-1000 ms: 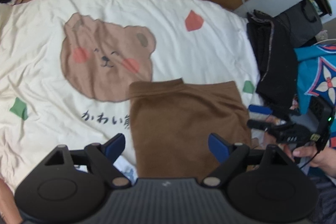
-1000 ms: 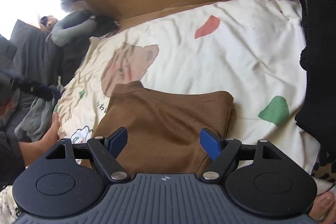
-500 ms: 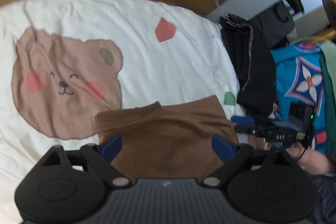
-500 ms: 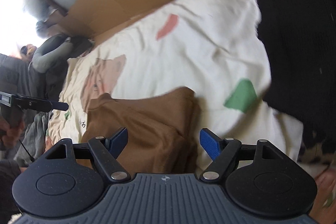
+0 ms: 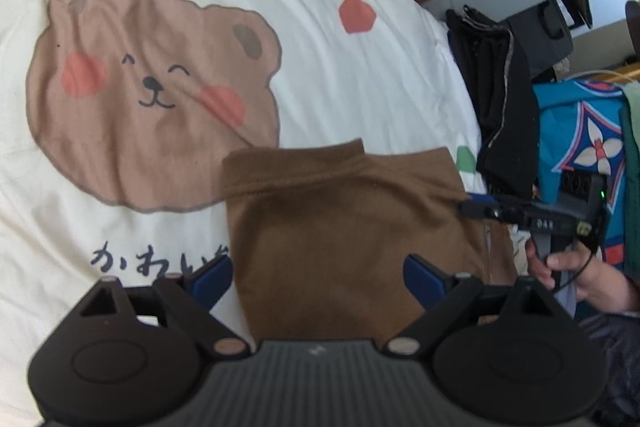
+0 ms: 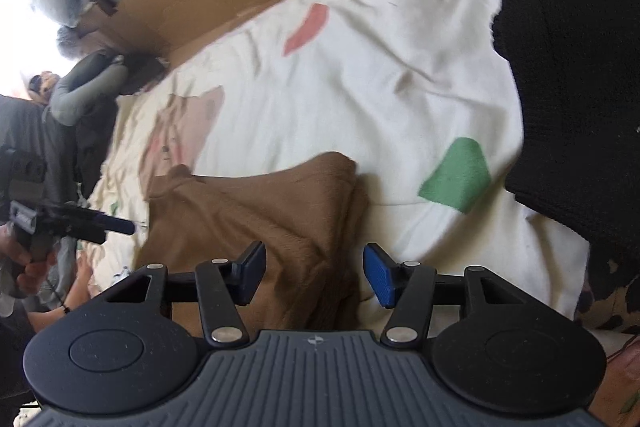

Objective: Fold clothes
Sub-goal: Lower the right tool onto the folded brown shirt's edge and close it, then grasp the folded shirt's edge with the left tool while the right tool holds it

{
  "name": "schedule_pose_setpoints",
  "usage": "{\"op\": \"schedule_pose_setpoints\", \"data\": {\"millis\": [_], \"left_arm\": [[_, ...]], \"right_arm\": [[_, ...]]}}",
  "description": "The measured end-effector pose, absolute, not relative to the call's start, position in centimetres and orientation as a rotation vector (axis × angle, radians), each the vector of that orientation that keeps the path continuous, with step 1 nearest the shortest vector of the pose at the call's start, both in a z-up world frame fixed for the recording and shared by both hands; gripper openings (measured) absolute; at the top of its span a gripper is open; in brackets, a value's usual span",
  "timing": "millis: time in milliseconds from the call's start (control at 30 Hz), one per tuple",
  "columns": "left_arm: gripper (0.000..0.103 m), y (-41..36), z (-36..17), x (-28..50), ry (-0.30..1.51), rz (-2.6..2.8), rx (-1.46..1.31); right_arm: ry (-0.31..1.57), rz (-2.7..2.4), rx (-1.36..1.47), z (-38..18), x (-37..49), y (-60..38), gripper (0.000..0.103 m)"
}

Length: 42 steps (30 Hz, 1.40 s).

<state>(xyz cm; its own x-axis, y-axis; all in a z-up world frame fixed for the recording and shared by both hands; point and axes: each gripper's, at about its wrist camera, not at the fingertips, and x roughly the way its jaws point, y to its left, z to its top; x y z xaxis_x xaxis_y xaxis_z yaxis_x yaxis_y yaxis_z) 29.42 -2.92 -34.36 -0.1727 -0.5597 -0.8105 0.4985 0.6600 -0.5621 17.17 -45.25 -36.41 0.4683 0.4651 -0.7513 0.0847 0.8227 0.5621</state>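
A folded brown garment (image 5: 344, 227) lies on a bear-print blanket (image 5: 360, 75), just right of the bear's face. Left gripper (image 5: 320, 277) hovers with fingers spread; right gripper (image 6: 314, 275), fingers spread but narrower, straddles the garment's right edge. Next is likely pinching that edge for another fold.

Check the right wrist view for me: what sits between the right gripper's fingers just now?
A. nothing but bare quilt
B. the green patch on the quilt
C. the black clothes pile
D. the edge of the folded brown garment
D: the right gripper stands open with the right-hand edge of the folded brown garment in the gap.
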Motion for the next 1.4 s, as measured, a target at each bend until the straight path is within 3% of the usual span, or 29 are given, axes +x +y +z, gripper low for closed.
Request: {"op": "schedule_pose_setpoints", "data": {"millis": [367, 533, 1033, 1167, 1400], "left_arm": [[0.094, -2.5, -35.2, 28.8, 1.495, -0.966, -0.054], [0.094, -2.0, -35.5, 29.0, 1.503, -0.943, -0.070], [0.094, -2.2, -36.7, 29.9, 1.501, -0.963, -0.144], [0.093, -1.5, -37.9, 30.5, 1.519, -0.929, -0.188], [0.093, -0.4, -39.3, 31.0, 1.515, -0.976, -0.303]], "right_arm": [[1.260, 0.312, 0.730, -38.4, 16.9, -44.9, 0.062], [1.224, 0.357, 0.763, -38.2, 16.9, -45.1, 0.056], [1.201, 0.357, 0.916, -40.4, 17.5, -46.4, 0.055], [1.212, 0.346, 0.924, -40.4, 17.7, -46.8, 0.029], [1.181, 0.354, 0.920, -39.5, 17.5, -46.8, 0.022]]}}
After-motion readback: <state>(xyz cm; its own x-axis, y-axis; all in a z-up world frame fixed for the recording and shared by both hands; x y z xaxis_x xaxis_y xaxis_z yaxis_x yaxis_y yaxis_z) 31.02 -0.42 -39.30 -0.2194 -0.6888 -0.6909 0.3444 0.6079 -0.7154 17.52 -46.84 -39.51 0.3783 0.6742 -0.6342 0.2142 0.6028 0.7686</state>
